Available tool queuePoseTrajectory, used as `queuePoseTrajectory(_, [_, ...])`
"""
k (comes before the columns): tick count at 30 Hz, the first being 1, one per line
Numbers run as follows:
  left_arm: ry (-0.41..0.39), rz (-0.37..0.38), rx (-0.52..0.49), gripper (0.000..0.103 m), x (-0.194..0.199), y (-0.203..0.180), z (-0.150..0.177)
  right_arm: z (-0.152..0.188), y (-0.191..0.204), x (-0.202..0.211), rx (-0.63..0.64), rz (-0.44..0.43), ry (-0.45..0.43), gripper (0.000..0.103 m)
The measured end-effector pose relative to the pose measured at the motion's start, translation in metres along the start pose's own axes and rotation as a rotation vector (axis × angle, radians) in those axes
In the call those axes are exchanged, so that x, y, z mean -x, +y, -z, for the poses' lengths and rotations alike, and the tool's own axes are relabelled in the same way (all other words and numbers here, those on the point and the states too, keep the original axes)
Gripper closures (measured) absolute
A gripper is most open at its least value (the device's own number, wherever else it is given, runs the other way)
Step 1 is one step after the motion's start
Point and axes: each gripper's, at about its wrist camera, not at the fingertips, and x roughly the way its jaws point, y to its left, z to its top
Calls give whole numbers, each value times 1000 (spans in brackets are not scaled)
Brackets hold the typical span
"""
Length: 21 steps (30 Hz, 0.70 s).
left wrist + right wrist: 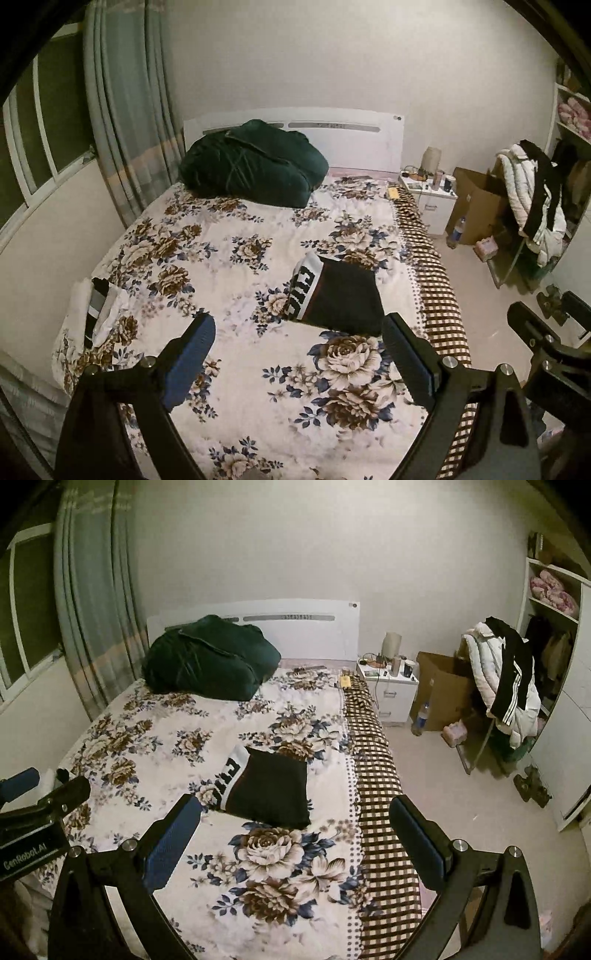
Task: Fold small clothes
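folded black shorts (pixel 341 301) on bed | beyond left tongs (pixel 299 347), right tongs (pixel 295 825) | both released, empty

A bed (pixel 207 236) covered by a floral blanket is seen against a white headboard (pixel 365 144). A dark green bundle (pixel 255 166) is piled at its head. Beside the bed a white nightstand (pixel 432 201) is crowded with small items, and a cardboard box (pixel 476 206) is set next to it. A white jacket (pixel 532 199) is draped over a rack. Grey curtains (pixel 125 110) are hung by the window.
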Motion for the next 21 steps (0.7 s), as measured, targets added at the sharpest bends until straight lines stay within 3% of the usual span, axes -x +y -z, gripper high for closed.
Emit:
queuePoseTrajectory(1, [1,3,3,0,2,1,1,-1,2,8,3,1,-6,0])
queuePoseTrajectory(7, [-11,4,-3,0,15,6,7,-1,7,26,-2,5,3,0])
queuePoseTrajectory(21, [-20,22,-23,0,23,4,9,-6,6,22,-10,6,9,0])
